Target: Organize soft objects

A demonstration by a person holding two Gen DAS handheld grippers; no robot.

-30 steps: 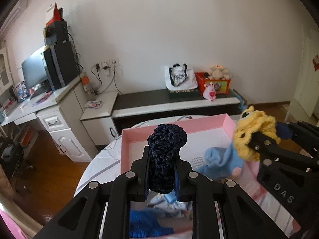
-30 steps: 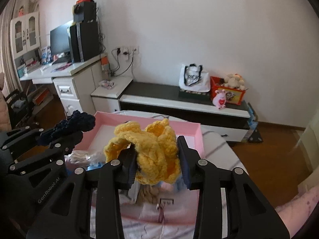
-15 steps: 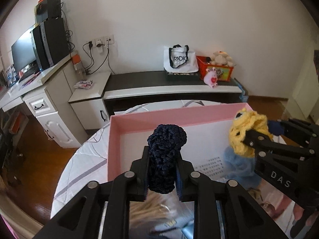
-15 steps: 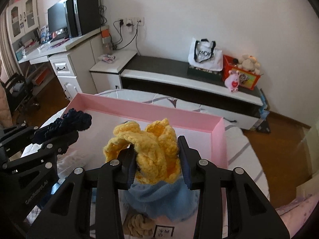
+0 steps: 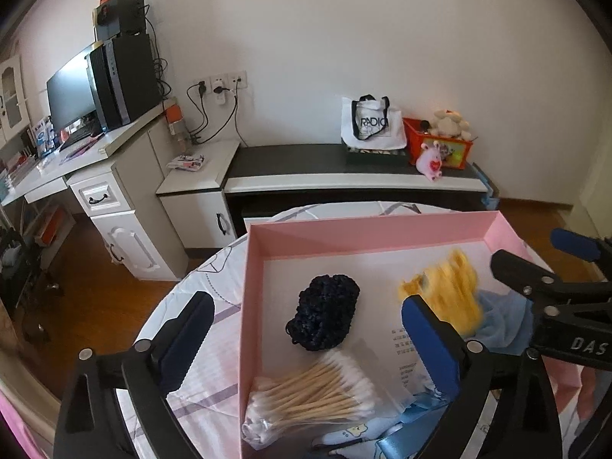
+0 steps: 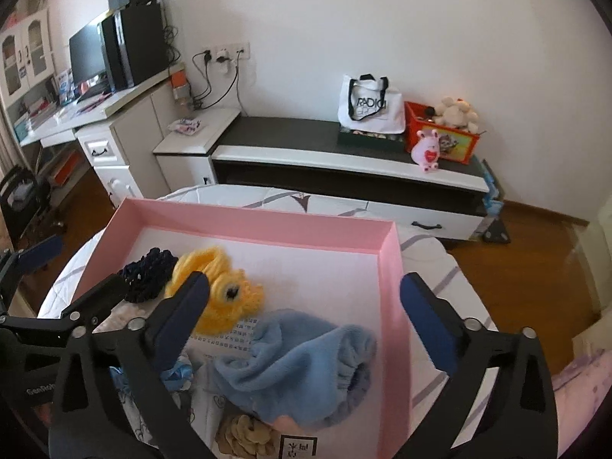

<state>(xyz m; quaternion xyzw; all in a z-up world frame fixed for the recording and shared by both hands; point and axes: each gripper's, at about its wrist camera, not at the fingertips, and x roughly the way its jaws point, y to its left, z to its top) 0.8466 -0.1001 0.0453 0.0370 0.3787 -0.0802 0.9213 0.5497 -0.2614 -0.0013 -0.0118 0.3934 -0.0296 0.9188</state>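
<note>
Now that the navy crocheted scrunchie (image 5: pixel 323 311) and the yellow one (image 6: pixel 216 290) both lie loose on the floor of the pink box (image 6: pixel 394 267), my two drops look done — my left gripper (image 5: pixel 306 321) and right gripper (image 6: pixel 306 306) have just been opening and stand spread wide, nothing between them. Inside I count one navy scrunchie, one yellow, one blue fleece piece (image 6: pixel 302 355), one tan scrunchie (image 6: pixel 244 436) and one bundle of cotton swabs (image 5: pixel 313 394) — whether more soft things wait outside the box I can't tell.

The shallow pink cardboard box (image 6: pixel 390 267) has bare floor along its far wall; nearer, a yellow crocheted scrunchie (image 6: pixel 218 287) and fluffy blue scrunchie (image 6: pixel 302 355) crowd it.
</note>
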